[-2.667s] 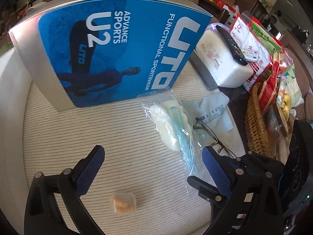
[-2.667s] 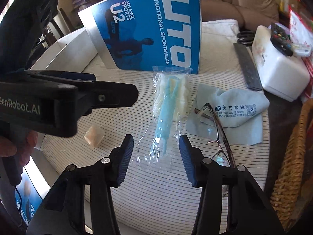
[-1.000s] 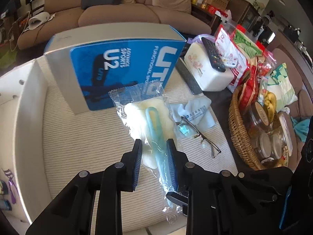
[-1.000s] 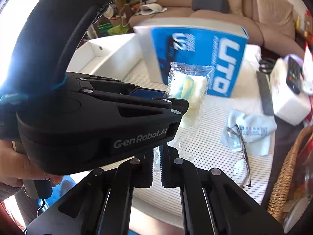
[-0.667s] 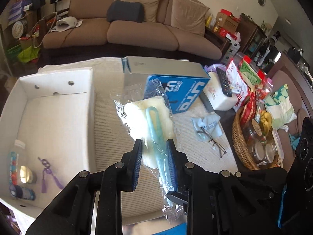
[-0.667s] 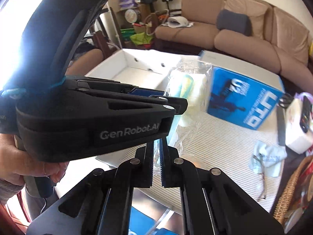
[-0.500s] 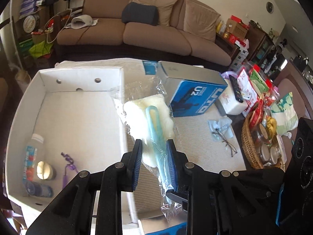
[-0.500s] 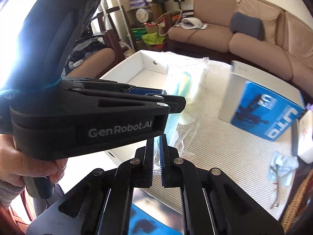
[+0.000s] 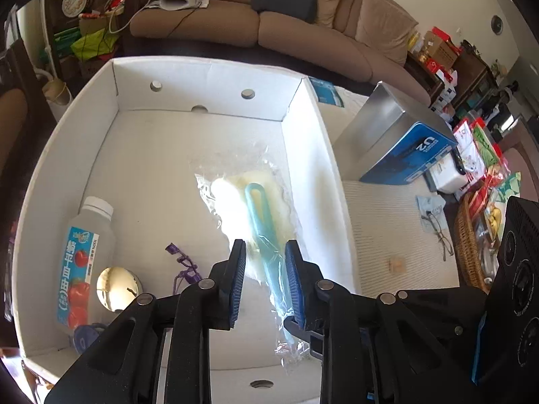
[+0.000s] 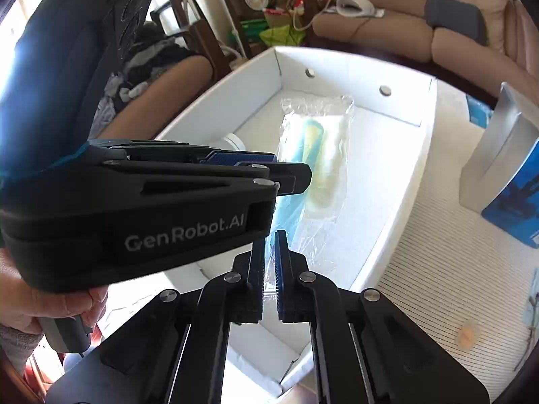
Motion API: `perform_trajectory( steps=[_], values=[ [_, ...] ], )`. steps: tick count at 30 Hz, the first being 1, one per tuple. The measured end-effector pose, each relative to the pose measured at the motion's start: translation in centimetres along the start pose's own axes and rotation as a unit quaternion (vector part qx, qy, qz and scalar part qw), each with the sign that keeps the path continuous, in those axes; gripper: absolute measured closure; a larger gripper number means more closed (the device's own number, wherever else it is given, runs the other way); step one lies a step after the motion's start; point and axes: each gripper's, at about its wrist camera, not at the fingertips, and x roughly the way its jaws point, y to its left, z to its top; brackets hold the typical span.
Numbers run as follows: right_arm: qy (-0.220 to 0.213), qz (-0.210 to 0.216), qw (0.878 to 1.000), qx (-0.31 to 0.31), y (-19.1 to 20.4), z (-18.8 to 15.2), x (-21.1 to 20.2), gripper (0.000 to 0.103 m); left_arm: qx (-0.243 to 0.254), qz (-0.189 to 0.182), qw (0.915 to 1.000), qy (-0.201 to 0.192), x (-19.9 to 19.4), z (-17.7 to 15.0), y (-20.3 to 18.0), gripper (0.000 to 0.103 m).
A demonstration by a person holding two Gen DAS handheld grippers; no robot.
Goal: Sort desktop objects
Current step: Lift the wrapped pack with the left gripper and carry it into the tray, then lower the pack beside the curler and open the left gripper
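A clear plastic bag holding a pale yellow sponge brush with a light blue handle (image 9: 259, 215) hangs over the open white cardboard box (image 9: 209, 84). My left gripper (image 9: 266, 269) is shut on the blue handle. My right gripper (image 10: 269, 262) is shut on the bag's lower plastic edge (image 10: 269, 279), just below the left gripper's body. The bagged brush also shows in the right wrist view (image 10: 316, 155), above the box (image 10: 353, 70) floor.
In the box lie a plastic bottle (image 9: 84, 256), a round gold object (image 9: 118, 288) and a purple keychain (image 9: 183, 267). On the striped mat to the right are a blue UTO box (image 9: 407, 155), glasses (image 9: 439, 232) on a cloth, a small orange case (image 9: 397, 264) and a wicker basket (image 9: 466, 245).
Both grippers closed on the bagged brush, lifted it off the mat and carried it left. It now hangs over the white box instead of beside the UTO box.
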Motion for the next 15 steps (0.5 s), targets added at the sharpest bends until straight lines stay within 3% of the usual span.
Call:
perform_trajectory(
  steps=[8,15],
  values=[
    [0.043,-0.019,0.999,0.015,-2.1,0.4,4.3,0.101,-0.013,-0.009,0.9991,0.041,5.0,-0.7,1.6,0.086],
    [0.04,-0.022,0.999,0.022,-2.6,0.8,5.0,0.1,-0.016,-0.004,0.9986,0.051,6.1,-1.2,2.5,0.086]
  ],
)
